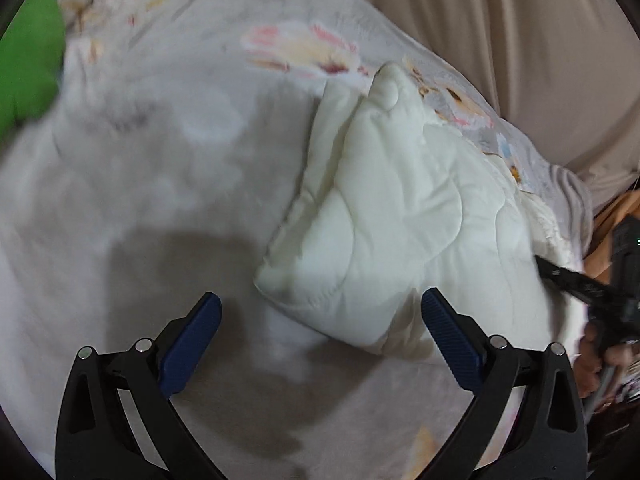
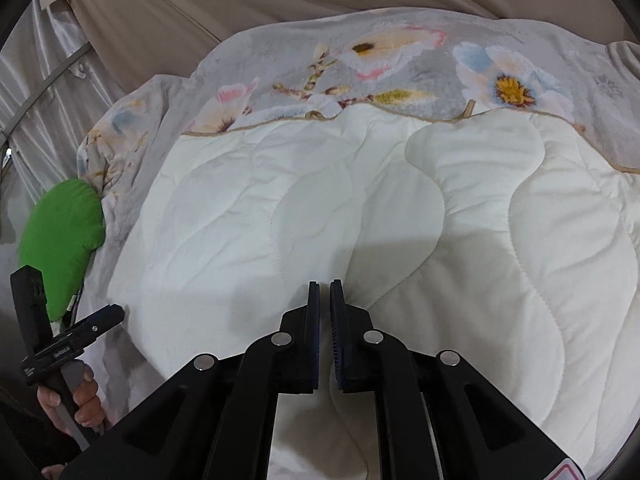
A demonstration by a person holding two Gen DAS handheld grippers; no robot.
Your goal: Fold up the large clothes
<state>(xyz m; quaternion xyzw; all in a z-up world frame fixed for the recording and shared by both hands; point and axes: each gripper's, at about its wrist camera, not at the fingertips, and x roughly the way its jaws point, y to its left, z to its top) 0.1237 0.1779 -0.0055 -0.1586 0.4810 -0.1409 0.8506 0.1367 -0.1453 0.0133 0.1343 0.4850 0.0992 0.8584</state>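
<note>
A white quilted piece (image 2: 360, 200) lies spread over a grey floral blanket (image 2: 400, 64). In the left wrist view one folded corner of the white quilt (image 1: 392, 216) rests on the grey blanket (image 1: 160, 140). My left gripper (image 1: 320, 300) hovers open just above that corner, with nothing between its blue pads. My right gripper (image 2: 325, 286) points down at the quilt with its pads almost together, only a thin slit apart; I see no fabric pinched between them. Each gripper shows at the edge of the other view, held by a hand (image 2: 76, 400).
A bright green cushion (image 2: 64, 236) lies at the left edge of the blanket, and shows in the left wrist view as the green cushion (image 1: 28, 72). Beige curtain folds (image 2: 200, 0) hang behind the bedding. Silvery fabric (image 2: 36, 100) is at the far left.
</note>
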